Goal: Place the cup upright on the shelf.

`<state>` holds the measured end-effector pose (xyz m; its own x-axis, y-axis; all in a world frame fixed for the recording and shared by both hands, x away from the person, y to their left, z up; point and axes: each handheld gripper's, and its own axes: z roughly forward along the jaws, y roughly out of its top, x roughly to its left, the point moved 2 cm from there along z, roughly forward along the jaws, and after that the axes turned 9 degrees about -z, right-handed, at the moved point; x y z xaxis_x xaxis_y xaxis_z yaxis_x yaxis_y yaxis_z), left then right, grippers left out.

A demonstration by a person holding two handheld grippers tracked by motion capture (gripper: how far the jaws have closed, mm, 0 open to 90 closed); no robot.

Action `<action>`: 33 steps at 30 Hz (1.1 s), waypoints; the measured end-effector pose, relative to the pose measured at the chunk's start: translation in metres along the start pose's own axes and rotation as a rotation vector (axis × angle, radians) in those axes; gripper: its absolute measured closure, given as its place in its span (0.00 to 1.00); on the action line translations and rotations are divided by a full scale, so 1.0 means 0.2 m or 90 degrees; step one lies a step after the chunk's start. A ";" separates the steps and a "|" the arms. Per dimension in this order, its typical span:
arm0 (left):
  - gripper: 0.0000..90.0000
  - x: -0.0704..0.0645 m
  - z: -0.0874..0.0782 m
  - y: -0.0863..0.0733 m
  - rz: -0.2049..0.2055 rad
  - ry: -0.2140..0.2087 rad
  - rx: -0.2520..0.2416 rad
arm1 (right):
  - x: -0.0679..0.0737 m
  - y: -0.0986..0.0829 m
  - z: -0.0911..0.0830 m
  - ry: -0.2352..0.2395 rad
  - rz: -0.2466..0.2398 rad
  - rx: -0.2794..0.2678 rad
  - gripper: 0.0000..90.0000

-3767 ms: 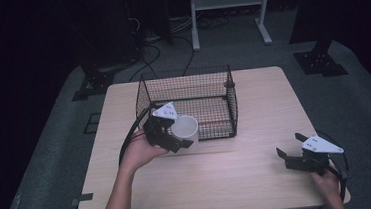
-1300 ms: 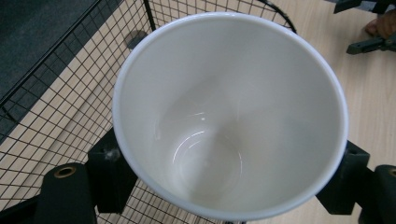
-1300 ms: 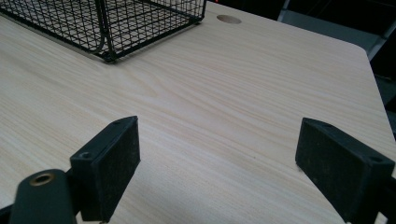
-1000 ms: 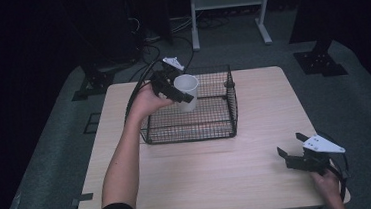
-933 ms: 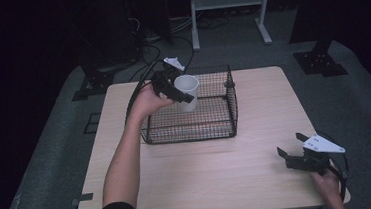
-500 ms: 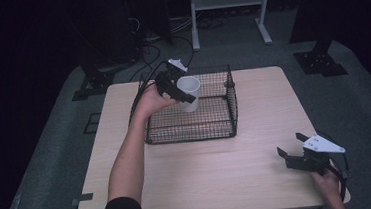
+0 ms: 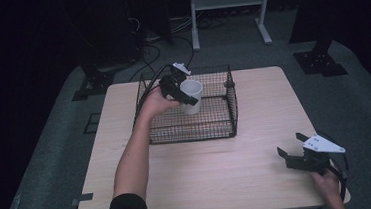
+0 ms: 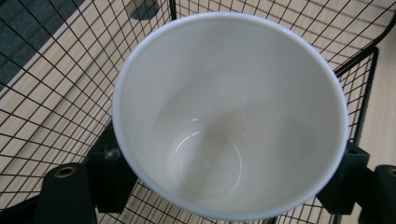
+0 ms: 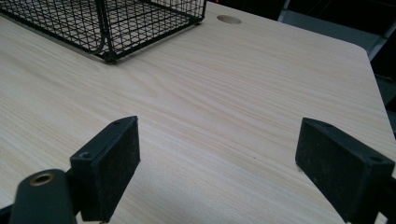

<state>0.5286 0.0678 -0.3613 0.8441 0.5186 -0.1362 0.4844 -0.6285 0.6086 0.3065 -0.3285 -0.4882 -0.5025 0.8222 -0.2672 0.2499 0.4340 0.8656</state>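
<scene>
— Two grippers, high view?
— Left gripper [image 7: 181, 91] clamps the cup [image 7: 191, 95] over the basket [image 7: 225, 126], table's [image 7: 213, 167] twelve o'clock; right gripper [image 7: 297, 148] sits at four.
— Gripper views?
— Cup [image 8: 229, 116] fills the left's closed jaws; right gripper [image 9: 233, 163] gapes empty.

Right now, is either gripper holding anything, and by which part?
The left gripper holds the white cup by its outer wall just under the rim, jaws on opposite sides, over the wire basket. The right gripper is open, holding nothing.
</scene>
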 end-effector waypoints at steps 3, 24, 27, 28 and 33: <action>0.24 0.01 0.02 -0.01 -0.008 0.001 -0.001 | 0.00 0.00 0.00 0.000 0.000 0.000 0.15; 0.24 0.03 0.21 -0.07 -0.021 -0.008 0.047 | 0.00 0.00 0.00 0.000 0.001 0.000 0.15; 0.24 0.04 0.23 -0.08 -0.026 -0.009 0.048 | 0.00 0.00 0.00 0.000 0.001 0.000 0.15; 0.24 0.04 0.23 -0.08 -0.026 -0.008 0.050 | 0.00 0.00 0.00 -0.001 0.001 0.000 0.15; 0.24 0.05 0.25 -0.09 -0.031 -0.006 0.059 | 0.00 0.00 0.00 -0.001 0.000 0.001 0.15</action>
<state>0.5399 0.0549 -0.4124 0.8210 0.5447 -0.1712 0.5436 -0.6540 0.5261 0.3065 -0.3287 -0.4881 -0.5005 0.8234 -0.2675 0.2511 0.4338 0.8653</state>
